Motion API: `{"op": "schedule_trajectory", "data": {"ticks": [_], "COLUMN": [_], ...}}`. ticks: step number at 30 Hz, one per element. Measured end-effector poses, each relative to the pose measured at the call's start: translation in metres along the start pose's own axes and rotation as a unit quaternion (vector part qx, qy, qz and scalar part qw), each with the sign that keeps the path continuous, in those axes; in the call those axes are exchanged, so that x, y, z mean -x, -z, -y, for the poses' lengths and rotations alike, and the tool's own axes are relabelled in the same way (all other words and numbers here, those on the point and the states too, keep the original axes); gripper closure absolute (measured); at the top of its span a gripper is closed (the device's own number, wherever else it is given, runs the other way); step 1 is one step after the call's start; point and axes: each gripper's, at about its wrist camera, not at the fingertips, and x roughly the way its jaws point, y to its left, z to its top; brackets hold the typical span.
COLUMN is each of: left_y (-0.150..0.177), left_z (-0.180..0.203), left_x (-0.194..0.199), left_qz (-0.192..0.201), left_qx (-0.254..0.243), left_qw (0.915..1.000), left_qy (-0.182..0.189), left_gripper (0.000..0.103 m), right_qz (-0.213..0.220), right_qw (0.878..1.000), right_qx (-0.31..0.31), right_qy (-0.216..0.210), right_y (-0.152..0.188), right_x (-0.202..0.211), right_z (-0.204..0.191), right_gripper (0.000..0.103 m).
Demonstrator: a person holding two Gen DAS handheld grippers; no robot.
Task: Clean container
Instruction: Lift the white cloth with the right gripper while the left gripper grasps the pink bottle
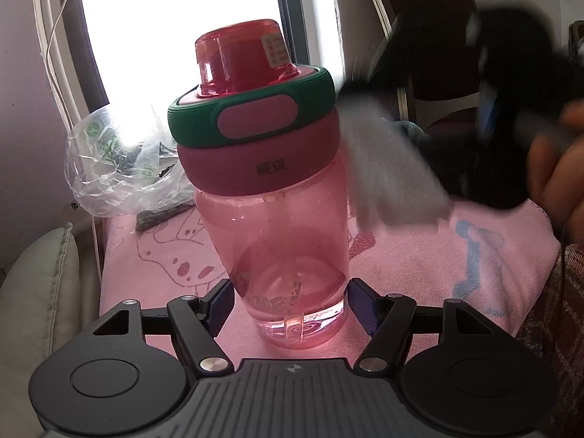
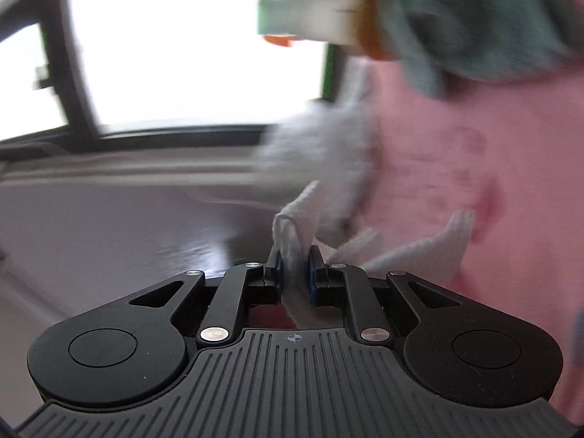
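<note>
The pink bottle stands upright, slightly tilted, on the pink towel toward its near edge, its base between the left gripper's pads, seemingly pinched. The right gripper clamps a soft grey cloth, blurred beside the smooth translucent plastic shoulder, right of the green collar.

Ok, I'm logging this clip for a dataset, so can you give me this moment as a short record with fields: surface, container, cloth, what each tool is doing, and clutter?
surface: pink towel with cartoon drawings
container: pink bottle, upright, lid on, green ring under a red cap
left tool: fingers on either side of the bottle's base; contact unclear
right tool: shut on a white cloth
cloth position: blurred, at the bottle's right near its collar; contact unclear
clutter: clear plastic bag behind the bottle, by the window
</note>
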Motion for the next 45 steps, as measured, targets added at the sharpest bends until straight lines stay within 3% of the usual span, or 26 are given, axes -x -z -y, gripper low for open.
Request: {"op": "schedule_trajectory", "data": {"ticks": [4, 7, 11, 13, 14, 18, 22, 36, 42, 45], "left_y": [0.0, -0.001, 0.0, 0.0, 0.0, 0.001, 0.0, 0.001, 0.008, 0.009], "left_z": [0.0, 0.002, 0.002, 0.001, 0.001, 0.001, 0.003, 0.008, 0.005, -0.002], "left_x": [0.0, 0.0, 0.0, 0.0, 0.0, 0.0, 0.0, 0.005, 0.024, 0.03], "left_qz": [0.0, 0.0, -0.001, 0.0, 0.0, 0.001, -0.001, -0.015, -0.003, -0.002], "left_qx": [-0.002, -0.007, -0.004, -0.002, -0.002, -0.001, -0.006, 0.008, 0.013, 0.037], "left_qw": [1.0, 1.0, 1.0, 1.0, 1.0, 1.0, 1.0, 0.9998, 0.9999, 0.9993], "left_qy": [-0.001, -0.002, -0.001, -0.001, -0.001, -0.001, -0.003, -0.011, -0.001, -0.004], "left_gripper": [0.037, 0.037, 0.037, 0.037, 0.037, 0.037, 0.037, 0.036, 0.031, 0.031], "right_qz": [0.0, -0.009, 0.007, 0.005, 0.003, -0.001, -0.007, -0.023, -0.037, -0.038], "right_qw": [0.99, 0.992, 0.999, 0.999, 0.999, 0.978, 0.97, 0.973, 0.944, 0.933], "right_qx": [-0.002, -0.017, 0.036, 0.042, 0.053, 0.13, 0.138, 0.135, 0.258, 0.287], "right_qy": [0.138, 0.122, 0.02, -0.005, 0.006, 0.161, 0.2, 0.187, 0.204, 0.214], "right_y": [0.007, 0.007, 0.006, 0.002, 0.0, 0.015, 0.028, 0.022, 0.041, 0.048], "right_x": [-0.005, 0.0, 0.011, 0.009, 0.005, -0.007, -0.002, 0.007, 0.015, 0.019], "right_z": [0.038, 0.036, -0.019, -0.032, -0.033, -0.024, -0.005, 0.007, -0.01, -0.007], "right_gripper": [0.092, 0.089, 0.088, 0.088, 0.088, 0.086, 0.087, 0.086, 0.084, 0.082]}}
